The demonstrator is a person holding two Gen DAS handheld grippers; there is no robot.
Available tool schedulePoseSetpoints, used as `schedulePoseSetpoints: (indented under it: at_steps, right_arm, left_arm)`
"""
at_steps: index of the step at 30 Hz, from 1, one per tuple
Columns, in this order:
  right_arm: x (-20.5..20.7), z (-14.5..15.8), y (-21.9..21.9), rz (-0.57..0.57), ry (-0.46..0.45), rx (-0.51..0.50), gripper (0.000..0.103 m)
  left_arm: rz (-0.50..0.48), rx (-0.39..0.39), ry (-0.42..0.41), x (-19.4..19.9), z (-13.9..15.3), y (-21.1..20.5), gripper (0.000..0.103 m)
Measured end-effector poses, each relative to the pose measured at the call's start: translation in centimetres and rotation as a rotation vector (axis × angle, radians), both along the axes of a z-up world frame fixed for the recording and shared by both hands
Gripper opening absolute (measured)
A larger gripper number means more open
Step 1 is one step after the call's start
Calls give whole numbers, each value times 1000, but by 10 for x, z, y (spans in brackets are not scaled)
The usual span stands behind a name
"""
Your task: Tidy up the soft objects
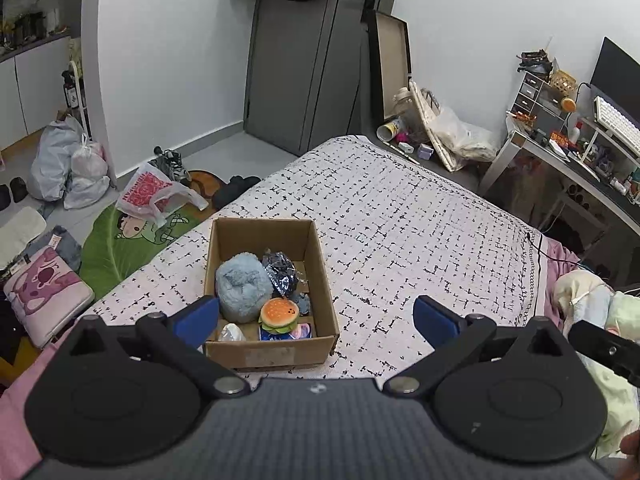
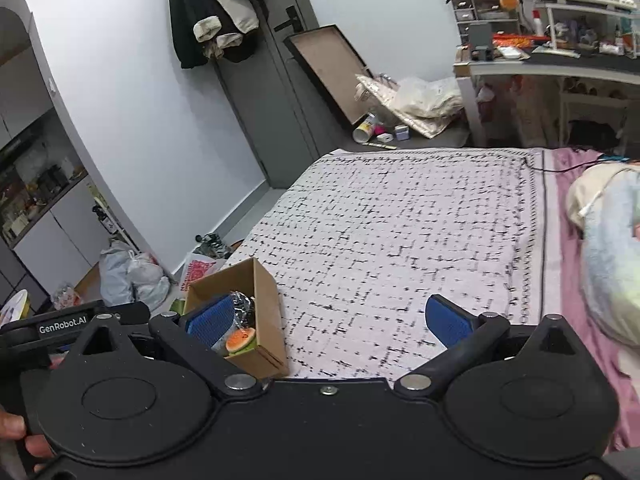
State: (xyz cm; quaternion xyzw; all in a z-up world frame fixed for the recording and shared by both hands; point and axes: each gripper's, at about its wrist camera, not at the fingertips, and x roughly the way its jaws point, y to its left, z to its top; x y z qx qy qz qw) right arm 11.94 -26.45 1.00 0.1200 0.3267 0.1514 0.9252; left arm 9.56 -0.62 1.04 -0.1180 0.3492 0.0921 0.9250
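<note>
Both my left gripper (image 1: 316, 320) and right gripper (image 2: 332, 322) stand wide and empty, the brown cardboard box (image 1: 240, 350) of soft toys beside my left jaws.

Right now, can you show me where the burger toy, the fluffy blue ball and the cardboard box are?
burger toy (image 1: 279, 311), left wrist view, on its orange bun top.
fluffy blue ball (image 1: 242, 285), left wrist view, on the middle of its fur.
cardboard box (image 1: 268, 354), left wrist view, on its near outer wall.
</note>
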Motion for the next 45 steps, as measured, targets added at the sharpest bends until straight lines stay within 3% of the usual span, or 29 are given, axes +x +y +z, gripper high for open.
schedulePoseSetpoints:
  at_steps: [8, 23, 45]
  right_arm:
    - [-27, 18, -10, -10, -12, -22, 103]
    - [-65, 25, -13, 22, 12, -20, 103]
    - [-76, 22, -14, 16, 25, -49, 103]
  left_arm:
    - [-43, 9, -9, -28, 13, -13, 103]
    - [-99, 117, -5, -71, 29, -29, 103]
    - [-129, 136, 23, -83, 28, -38, 103]
